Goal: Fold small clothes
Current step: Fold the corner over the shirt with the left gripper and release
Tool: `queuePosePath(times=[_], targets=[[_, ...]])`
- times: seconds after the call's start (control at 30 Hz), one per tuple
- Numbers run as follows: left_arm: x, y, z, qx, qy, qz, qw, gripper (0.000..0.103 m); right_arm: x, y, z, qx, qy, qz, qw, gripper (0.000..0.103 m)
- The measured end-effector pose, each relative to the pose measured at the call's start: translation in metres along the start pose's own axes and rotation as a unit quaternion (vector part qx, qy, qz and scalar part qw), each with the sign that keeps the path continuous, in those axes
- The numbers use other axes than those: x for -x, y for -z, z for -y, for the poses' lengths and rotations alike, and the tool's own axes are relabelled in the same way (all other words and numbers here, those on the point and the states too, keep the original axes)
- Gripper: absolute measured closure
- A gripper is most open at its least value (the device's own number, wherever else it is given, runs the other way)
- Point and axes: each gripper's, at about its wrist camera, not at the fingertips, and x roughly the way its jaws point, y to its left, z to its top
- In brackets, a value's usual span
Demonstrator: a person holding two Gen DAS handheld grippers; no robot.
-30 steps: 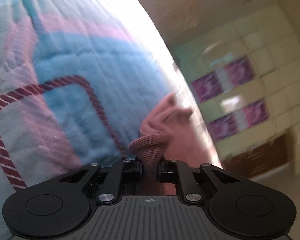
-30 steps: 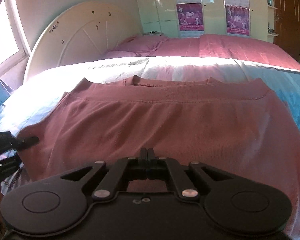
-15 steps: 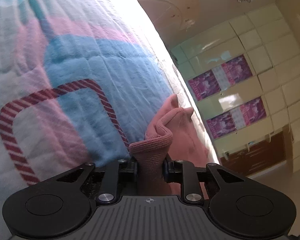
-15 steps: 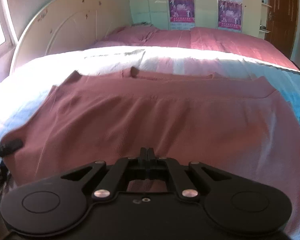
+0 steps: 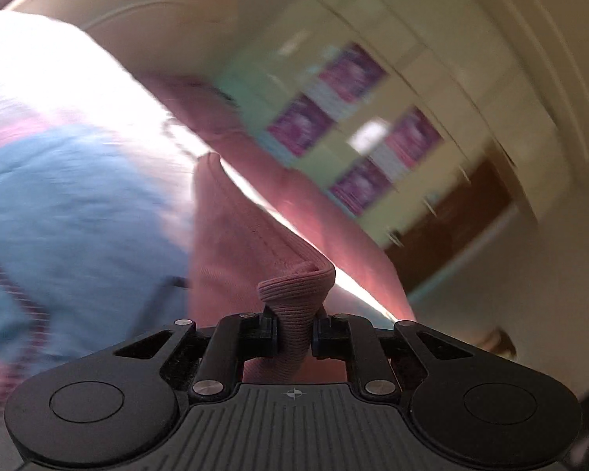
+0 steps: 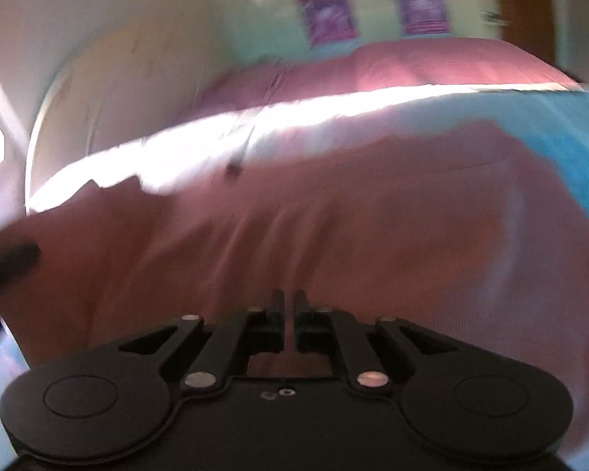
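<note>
Left wrist view: left gripper jaws are closing, pinching a ribbed hem of the pink garment. Right gripper jaws, opening slightly, pinch its near edge on the bed. No readable writing.

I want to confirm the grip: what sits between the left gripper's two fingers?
A bunched ribbed edge of the pink garment, pinched in the left gripper, in the left wrist view.
</note>
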Motion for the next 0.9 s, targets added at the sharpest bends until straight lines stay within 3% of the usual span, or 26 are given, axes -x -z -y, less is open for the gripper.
queuePosePath(times=[0.23,0.33,0.37,0.43,0.47,0.53,0.6,0.67,0.73,0.9], targets=[[-0.043,0.038,0.134,-0.099,0.045,-0.057,0.9925,0.089,0.068,-0.024,0.118,-0.093,0.009,0.059,0.994,0.097],[-0.077,0.077,0.180,-0.131,0.033,-0.117,0.9839,0.088,0.089,-0.031,0.164,-0.116,0.001,0.060,0.991,0.093],[-0.095,0.095,0.191,-0.144,0.018,-0.153,0.9775,0.085,0.093,-0.031,0.175,-0.121,-0.002,0.059,0.991,0.084],[-0.124,0.127,0.210,-0.173,-0.025,-0.236,0.9559,0.060,0.101,-0.032,0.194,-0.128,-0.005,0.060,0.990,0.068],[-0.121,0.133,0.216,-0.178,-0.017,-0.242,0.9536,0.054,0.105,-0.031,0.201,-0.129,-0.005,0.061,0.990,0.063],[-0.102,0.122,0.221,-0.171,0.019,-0.215,0.9613,0.053,0.111,-0.032,0.211,-0.131,-0.024,0.061,0.989,0.064],[-0.082,0.101,0.219,-0.170,0.018,-0.184,0.9678,0.053,0.110,-0.033,0.211,-0.125,-0.044,0.057,0.989,0.066],[-0.066,0.069,0.208,-0.178,-0.005,-0.135,0.9747,0.053,0.106,-0.036,0.209,-0.118,-0.070,0.048,0.989,0.066],[-0.061,0.038,0.191,-0.191,-0.049,-0.105,0.9748,0.053,0.098,-0.039,0.199,-0.103,-0.096,0.032,0.990,0.066],[-0.072,-0.004,0.143,-0.178,-0.104,-0.103,0.9732,0.053,0.068,-0.039,0.176,-0.068,-0.108,-0.011,0.992,0.067]])
